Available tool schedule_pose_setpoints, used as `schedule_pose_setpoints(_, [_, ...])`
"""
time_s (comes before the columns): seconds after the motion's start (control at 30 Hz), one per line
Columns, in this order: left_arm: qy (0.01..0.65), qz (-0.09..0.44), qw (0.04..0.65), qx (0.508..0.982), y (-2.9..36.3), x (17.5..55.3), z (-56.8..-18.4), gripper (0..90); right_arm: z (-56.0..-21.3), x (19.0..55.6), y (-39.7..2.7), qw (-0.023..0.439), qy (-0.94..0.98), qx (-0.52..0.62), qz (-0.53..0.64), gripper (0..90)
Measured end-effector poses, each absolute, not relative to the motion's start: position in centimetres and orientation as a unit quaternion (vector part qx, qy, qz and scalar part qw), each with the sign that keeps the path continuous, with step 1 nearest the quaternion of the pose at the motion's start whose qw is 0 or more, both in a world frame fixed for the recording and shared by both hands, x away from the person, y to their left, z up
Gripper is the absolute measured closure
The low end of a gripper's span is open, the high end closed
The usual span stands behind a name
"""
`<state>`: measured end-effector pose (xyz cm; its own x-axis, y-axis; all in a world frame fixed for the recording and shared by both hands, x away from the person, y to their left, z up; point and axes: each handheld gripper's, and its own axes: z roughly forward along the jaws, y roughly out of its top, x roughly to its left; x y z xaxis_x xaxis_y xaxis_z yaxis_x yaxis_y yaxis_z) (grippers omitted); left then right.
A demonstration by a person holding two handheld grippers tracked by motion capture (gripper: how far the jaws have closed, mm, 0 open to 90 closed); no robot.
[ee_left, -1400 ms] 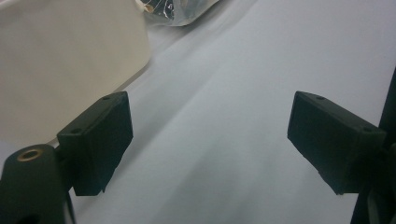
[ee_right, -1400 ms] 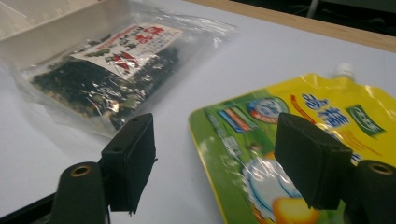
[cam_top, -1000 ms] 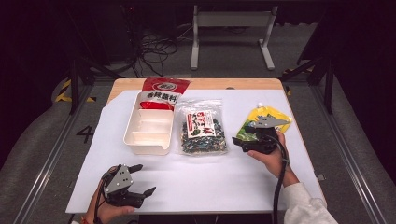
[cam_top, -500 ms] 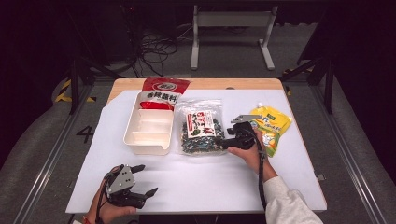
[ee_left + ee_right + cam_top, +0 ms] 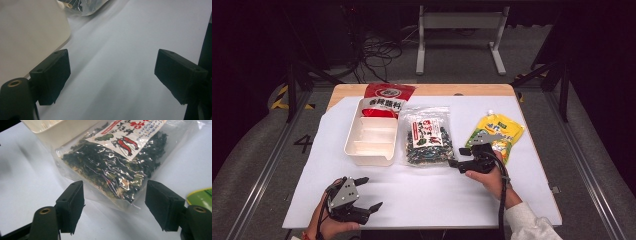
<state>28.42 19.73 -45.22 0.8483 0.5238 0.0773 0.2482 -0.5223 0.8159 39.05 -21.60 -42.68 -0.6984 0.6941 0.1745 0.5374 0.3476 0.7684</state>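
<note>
On the white-covered wooden table [image 5: 422, 200], I see the items laid out in a row across the middle. At the left stands the cream plastic tray with dividers [image 5: 371, 135], its long side running away from me, and at its far end a red foil packet with white lettering [image 5: 387, 95] lies partly under it. Just beside the tray on the right lies the clear plastic bag of dark dried greens with a red-and-white label [image 5: 427, 137], flat on the sheet. Farther right, apart from the bag, lies the yellow-and-green spouted pouch [image 5: 496, 134].

My right gripper [image 5: 458, 163] sits low at the near right corner of the clear bag, pointing toward it from the pouch's side. Its jaws have just been closing a little, yet they stand wide; in the right gripper view [image 5: 113, 206] the bag's sealed corner lies between and just ahead of the two black pads [image 5: 72, 203], and neither pad presses on the plastic. A sliver of the yellow-and-green pouch [image 5: 200, 195] shows at that view's right edge.

My left gripper [image 5: 364, 195] rests near the table's front edge, well apart from everything but the sheet. Its jaws are spread wide with nothing between them; in the left gripper view [image 5: 112, 77] the tray's cream wall [image 5: 30, 32] rises at the left.
</note>
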Motion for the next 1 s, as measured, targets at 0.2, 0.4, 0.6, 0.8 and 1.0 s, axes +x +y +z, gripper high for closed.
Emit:
schedule_pose_setpoints(0.2, [0.218,0.152,0.432,0.862,19.3,28.6,-45.3,14.3,-42.6,41.3,-21.3,0.106,0.791,0.424,0.428,30.5])
schedule_pose_setpoints(0.4, [0.215,0.149,0.436,0.861,19.4,28.5,-45.3,14.2,-43.0,45.0,-20.1,0.098,0.798,0.45,0.388,27.6])
schedule_pose_setpoints(0.6, [0.209,0.149,0.437,0.862,19.3,28.4,-45.2,14.3,-44.0,47.3,-19.7,0.077,0.793,0.469,0.383,21.7])
schedule_pose_setpoints(0.8, [0.205,0.149,0.436,0.863,19.2,28.3,-45.2,14.3,-44.8,47.9,-19.1,0.038,0.793,0.464,0.393,19.0])
schedule_pose_setpoints(1.0, [0.204,0.148,0.434,0.865,19.0,28.4,-45.2,14.3,-44.8,48.1,-19.0,0.002,0.802,0.449,0.394,32.9])
